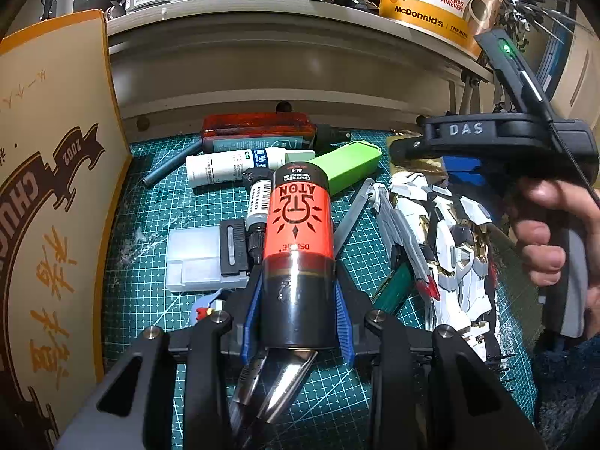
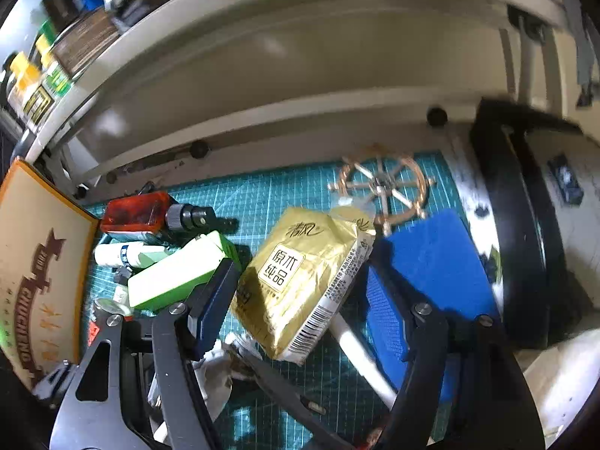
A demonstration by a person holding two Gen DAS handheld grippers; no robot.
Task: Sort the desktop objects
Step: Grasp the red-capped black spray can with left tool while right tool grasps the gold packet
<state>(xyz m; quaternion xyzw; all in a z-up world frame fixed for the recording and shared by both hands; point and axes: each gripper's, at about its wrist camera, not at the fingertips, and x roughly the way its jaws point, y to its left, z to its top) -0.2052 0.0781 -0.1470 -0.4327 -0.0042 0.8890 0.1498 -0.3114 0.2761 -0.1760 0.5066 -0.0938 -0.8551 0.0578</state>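
Observation:
My left gripper (image 1: pixel 298 292) is shut on a black tool with an orange label (image 1: pixel 298 221), which I hold above the green cutting mat (image 1: pixel 157 202); steel nippers stick out of its near end. My right gripper (image 2: pixel 300 296) is open and hovers over a gold tissue pack (image 2: pixel 300 281) that lies between its fingers. In the left wrist view the right gripper's body (image 1: pixel 498 138) shows at the right, above a white model robot (image 1: pixel 450 247). A green box (image 1: pixel 348 163), a white bottle (image 1: pixel 232 167) and a red case (image 1: pixel 258 129) lie at the back.
A tan printed board (image 1: pixel 52 206) stands at the left. A clear plastic box (image 1: pixel 202 258) lies near it. A shelf (image 1: pixel 262 11) with jars and a McDonald's tub (image 1: pixel 435 0) overhangs the back. A blue pad (image 2: pixel 435 262) and a copper ship wheel (image 2: pixel 382 187) lie on the right.

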